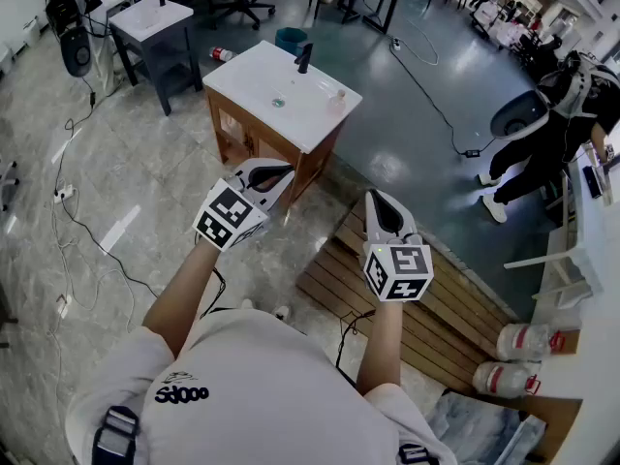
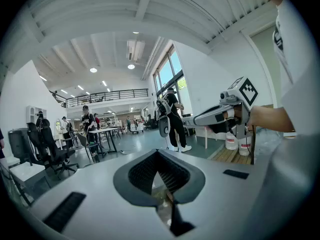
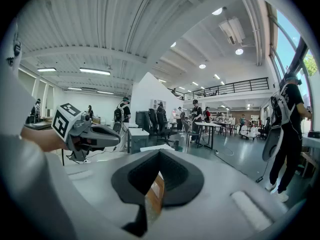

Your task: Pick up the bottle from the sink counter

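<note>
Ahead, a white sink counter (image 1: 254, 74) (wooden base (image 1: 244, 136)) stands on tiles (image 1: 136, 177).

I see the small, pale bottle (image 1: 337, 99) standing upright on the white counter (image 1: 254, 77), close to its right edge and apart from the black tap (image 1: 303, 58).

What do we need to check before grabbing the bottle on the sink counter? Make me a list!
1. Bottle in sight: ok, small and clear, on the sink counter near one corner.
2. Bottle upright: cannot tell, too small.
3. Left gripper open: not ok, jaws shut, nothing between.
4. Right gripper open: not ok, jaws shut, nothing between.
5. Close enough: not ok, both grippers are well short of the counter.
6. Faucet out of the way: ok, it stands apart from the bottle.
</note>
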